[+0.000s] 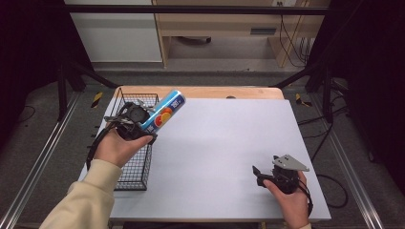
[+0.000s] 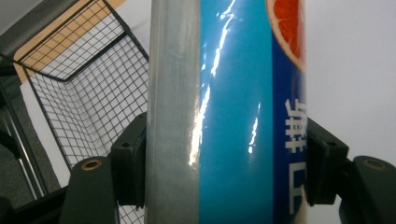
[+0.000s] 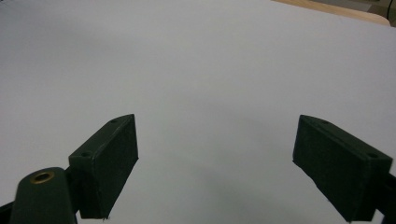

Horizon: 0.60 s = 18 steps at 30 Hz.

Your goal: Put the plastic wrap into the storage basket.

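White tabletop (image 1: 224, 157) underneath, bare between and ahead of the right tongs' spread jaws. Black wire basket (image 1: 136, 167) just below and beside the left tongs (image 1: 143, 125), standing open-topped, probably the drop-off for what is carried. Blue slim can (image 1: 165, 112) with an orange fruit print clenched across its middle by the left tongs, lifted and tilted above the basket's rim. Right tongs (image 1: 261, 175) released, holding nothing, parked low near the table's front edge, seemingly out of the way.
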Available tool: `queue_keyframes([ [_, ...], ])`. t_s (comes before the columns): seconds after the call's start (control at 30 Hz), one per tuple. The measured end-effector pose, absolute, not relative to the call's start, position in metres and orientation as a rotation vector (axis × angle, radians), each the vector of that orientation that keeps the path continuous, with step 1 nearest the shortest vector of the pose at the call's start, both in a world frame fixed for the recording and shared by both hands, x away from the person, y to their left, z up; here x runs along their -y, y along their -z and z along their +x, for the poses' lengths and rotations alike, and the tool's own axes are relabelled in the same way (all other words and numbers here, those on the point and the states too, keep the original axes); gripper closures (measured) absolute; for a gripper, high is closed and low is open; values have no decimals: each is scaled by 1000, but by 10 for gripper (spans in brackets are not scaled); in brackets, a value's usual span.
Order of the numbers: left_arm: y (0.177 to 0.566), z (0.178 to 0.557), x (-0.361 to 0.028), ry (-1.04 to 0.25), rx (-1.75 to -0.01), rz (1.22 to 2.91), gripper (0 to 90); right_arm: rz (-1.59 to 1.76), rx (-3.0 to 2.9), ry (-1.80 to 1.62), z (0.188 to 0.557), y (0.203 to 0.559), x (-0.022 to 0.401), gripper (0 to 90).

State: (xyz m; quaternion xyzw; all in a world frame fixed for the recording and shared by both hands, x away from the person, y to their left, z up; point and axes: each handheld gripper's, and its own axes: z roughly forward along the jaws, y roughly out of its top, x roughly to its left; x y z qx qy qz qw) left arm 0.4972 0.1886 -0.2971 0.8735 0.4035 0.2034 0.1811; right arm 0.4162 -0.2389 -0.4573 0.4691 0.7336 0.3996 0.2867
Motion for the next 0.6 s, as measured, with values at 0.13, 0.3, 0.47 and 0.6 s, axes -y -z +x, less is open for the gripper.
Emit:
queue_keyframes([
  [0.13, 298, 496, -196, -572, -1161, 2457, 319, 1255, -1961, -1065, 416, 458, 239, 143],
  [0.3, 303, 496, -206, -585, -1191, 2446, 319, 1255, -1959, -1067, 416, 457, 239, 144],
  [0.47, 307, 495, -212, -566, -1226, 2429, 319, 1256, -1958, -1066, 416, 457, 239, 144],
  [0.6, 306, 495, -218, -568, -1248, 2426, 319, 1257, -1960, -1066, 416, 458, 239, 144],
])
